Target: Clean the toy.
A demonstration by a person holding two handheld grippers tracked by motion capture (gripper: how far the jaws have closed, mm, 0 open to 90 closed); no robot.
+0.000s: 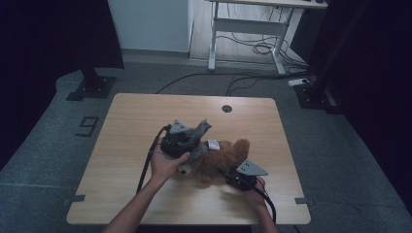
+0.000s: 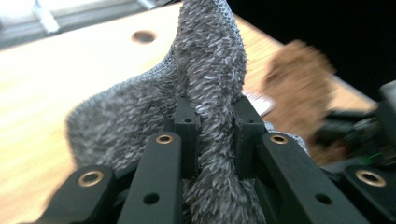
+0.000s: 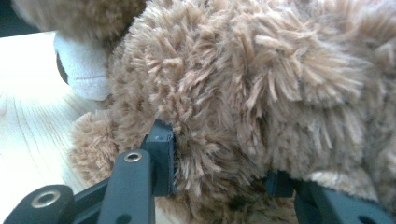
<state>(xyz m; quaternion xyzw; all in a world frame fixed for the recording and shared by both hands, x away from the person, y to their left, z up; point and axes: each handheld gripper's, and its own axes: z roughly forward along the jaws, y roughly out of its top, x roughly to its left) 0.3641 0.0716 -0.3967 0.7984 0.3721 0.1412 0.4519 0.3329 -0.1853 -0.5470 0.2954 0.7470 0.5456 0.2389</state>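
Wooden table, brown plush bear lying near its middle, grey fuzzy cloth raised over the bear's left side, left gripper clamped on that cloth, right gripper clamped on the bear's fur.
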